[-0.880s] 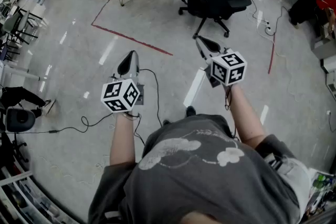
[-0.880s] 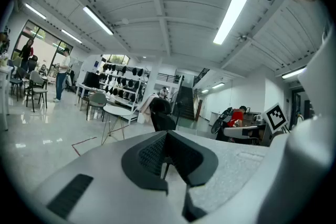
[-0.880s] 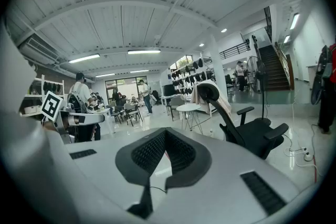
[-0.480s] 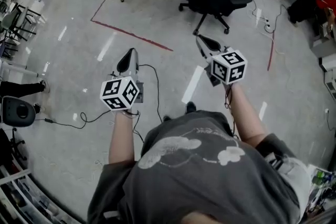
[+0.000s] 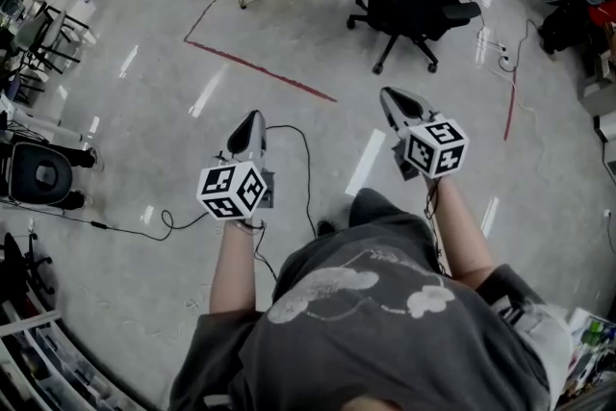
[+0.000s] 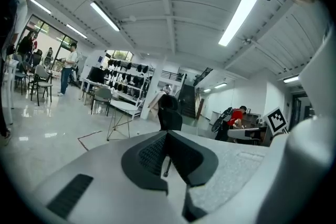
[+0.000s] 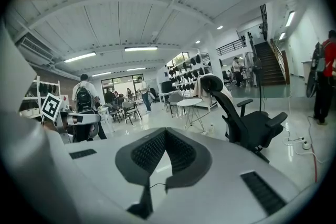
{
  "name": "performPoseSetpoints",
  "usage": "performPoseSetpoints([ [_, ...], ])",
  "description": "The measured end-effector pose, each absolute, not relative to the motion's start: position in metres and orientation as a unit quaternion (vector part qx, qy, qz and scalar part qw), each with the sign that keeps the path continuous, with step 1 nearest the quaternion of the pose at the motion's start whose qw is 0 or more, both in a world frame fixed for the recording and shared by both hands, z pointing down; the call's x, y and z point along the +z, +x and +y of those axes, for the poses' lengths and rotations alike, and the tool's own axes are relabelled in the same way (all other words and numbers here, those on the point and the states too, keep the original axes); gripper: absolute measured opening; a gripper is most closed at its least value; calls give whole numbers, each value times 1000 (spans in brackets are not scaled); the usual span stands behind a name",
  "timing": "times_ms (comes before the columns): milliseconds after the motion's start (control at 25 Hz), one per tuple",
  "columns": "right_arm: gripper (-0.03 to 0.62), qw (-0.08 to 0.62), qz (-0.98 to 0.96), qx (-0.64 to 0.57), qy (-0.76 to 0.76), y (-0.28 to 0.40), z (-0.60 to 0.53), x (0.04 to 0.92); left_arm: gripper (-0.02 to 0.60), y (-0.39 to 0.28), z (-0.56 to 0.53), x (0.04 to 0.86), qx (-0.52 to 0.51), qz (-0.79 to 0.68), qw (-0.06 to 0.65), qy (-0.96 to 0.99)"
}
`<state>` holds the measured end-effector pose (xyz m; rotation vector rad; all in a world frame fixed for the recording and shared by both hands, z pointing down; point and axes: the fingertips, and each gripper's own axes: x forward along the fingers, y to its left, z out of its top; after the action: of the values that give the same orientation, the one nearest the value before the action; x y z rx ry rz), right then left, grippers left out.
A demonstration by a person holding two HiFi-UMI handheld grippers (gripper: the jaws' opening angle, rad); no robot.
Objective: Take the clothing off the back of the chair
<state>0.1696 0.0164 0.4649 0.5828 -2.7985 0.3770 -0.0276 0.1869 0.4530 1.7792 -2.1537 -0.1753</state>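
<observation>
Step in hand: approach, judging from the pictures; neither claw is reaching the chair (image 5: 414,0) yet.
Clothing: a pale garment (image 7: 200,92) is hanging over the top of the chair back, on the side facing away from the seat. Its long axis is running down the backrest.
Chair position: it is standing on the far part of the floor (image 5: 289,34), beyond the red tape line (image 5: 260,67).
Left claw (image 5: 252,120): the jaws are sitting clenched with nothing between them, and are pointing slightly downward.
Right claw (image 5: 393,99): the jaws are meeting at the tips and are likewise gripping nothing.
Key relation: the garment is lying ahead of both claws and well apart from them. In the left gripper view it (image 6: 154,103) is showing just above the jaw tips. In the right gripper view it is sitting up and to the right of them.
Nearer hand: the right claw is looking closer to the chair.
Next move calls for: closing the distance and opening the jaws before taking the cloth near the top of the backrest.
</observation>
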Motion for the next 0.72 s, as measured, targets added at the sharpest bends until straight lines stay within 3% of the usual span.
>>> performPoseSetpoints([
  [320,-8,125,-954,147,230,162,-26,474,-2,-52,173,451,-69,-761,166,624],
  [720,-8,108,-961,159,199,68,-123,490,-2,-107,80,464,-58,-764,176,619],
])
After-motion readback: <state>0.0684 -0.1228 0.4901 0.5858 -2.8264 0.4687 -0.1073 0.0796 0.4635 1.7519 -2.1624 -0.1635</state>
